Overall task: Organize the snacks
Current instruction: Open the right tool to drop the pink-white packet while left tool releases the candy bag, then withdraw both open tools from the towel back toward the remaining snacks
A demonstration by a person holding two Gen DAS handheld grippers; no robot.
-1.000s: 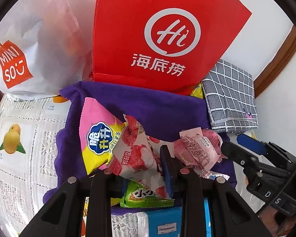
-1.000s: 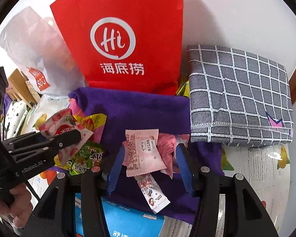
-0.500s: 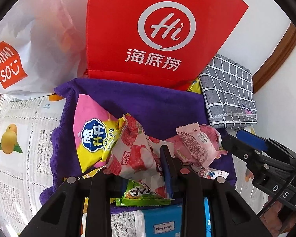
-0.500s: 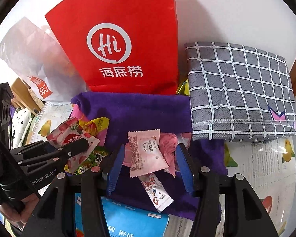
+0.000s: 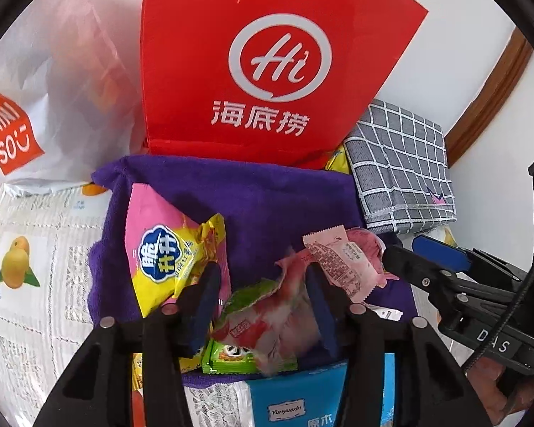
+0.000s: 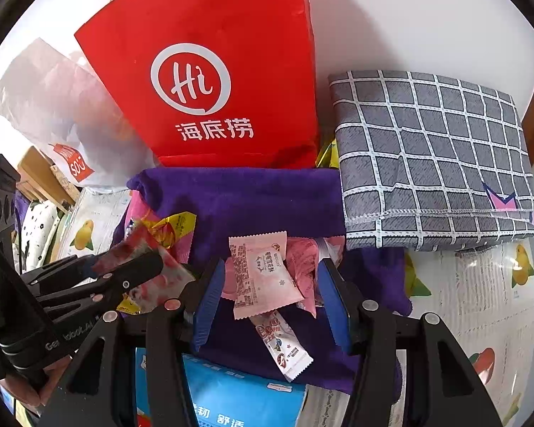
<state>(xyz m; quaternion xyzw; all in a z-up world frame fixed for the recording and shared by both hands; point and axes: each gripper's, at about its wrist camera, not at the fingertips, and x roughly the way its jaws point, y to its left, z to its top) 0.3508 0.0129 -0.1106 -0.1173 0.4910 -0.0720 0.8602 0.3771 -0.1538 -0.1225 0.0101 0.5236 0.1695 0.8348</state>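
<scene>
My left gripper (image 5: 261, 306) is opening, and its pads stand clear of the red-and-white strawberry snack packet (image 5: 267, 323). That packet lies loose between the fingers on a green packet (image 5: 231, 359). A pink-and-yellow packet (image 5: 160, 249) rests to the left on the purple towel (image 5: 274, 206). My right gripper (image 6: 270, 302) is shut on a bunch of pink packets (image 6: 260, 274) above the towel. A small cartoon-printed stick packet (image 6: 284, 348) lies under them.
A red paper bag (image 5: 267, 71) stands behind the towel, with a white plastic bag (image 5: 35, 106) to its left. A folded grey checked cloth (image 5: 402, 163) lies at the right. A blue box (image 5: 295, 402) sits at the near edge. A fruit-print tablecloth (image 5: 35, 284) covers the table.
The left jaws have spread apart and let go of the strawberry packet, which has sagged onto the green packet. The right gripper and its pink packets have stayed put.
</scene>
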